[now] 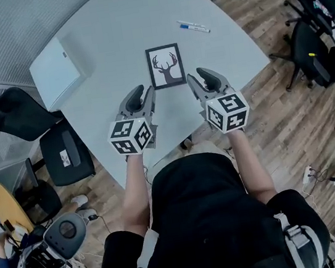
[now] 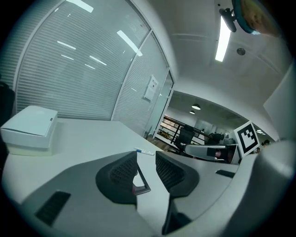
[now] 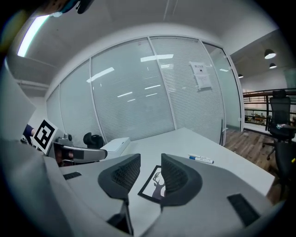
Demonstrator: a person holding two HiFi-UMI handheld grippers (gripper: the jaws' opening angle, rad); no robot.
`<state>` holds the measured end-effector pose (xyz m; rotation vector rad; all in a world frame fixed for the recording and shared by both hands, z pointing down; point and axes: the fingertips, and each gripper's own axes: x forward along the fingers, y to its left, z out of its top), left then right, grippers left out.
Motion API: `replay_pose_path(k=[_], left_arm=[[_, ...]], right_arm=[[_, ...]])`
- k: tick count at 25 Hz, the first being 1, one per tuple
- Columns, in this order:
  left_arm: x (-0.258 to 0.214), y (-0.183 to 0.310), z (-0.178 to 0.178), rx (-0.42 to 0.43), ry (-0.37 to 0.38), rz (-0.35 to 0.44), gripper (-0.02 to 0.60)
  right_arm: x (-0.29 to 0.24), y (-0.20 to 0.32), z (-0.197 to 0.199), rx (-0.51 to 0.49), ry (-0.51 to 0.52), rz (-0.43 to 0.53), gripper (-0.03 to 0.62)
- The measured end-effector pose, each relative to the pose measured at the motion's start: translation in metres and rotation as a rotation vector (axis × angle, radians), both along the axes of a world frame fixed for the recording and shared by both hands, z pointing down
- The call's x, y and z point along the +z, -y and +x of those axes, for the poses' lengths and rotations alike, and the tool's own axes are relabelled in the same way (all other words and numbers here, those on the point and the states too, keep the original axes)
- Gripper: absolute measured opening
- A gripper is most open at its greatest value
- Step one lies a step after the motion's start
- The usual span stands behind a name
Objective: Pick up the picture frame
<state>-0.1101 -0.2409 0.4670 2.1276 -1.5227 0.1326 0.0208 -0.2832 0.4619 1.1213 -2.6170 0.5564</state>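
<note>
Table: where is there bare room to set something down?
Bare: between white box and picture frame, and the far stretch left of the marker. Crowded: near edge, where left gripper and right gripper flank the frame.

You hold both forearms out ahead, side by side. Your left gripper (image 1: 144, 92) and right gripper (image 1: 198, 74) point forward and slightly down, their tips angled toward each other. Each one's jaws stand apart.

Your head camera looks steeply down at the desk (image 1: 115, 32), while both gripper cameras skim it, sharing the picture frame (image 1: 165, 66).
</note>
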Motion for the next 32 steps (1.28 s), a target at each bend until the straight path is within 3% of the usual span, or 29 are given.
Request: replay_pose_path(k=[22,32], left_arm=[[0.191,0.099,-0.021,0.024,-0.029,-0.281,0.173],[0.251,0.120,-0.027,0.006,-0.039,-0.350,0.184]], right_arm=[[0.180,0.080,-0.018,0.042,-0.139,-0.246,0.147],[0.242,0.099,-0.024,0.075,-0.176,-0.313,0.147]])
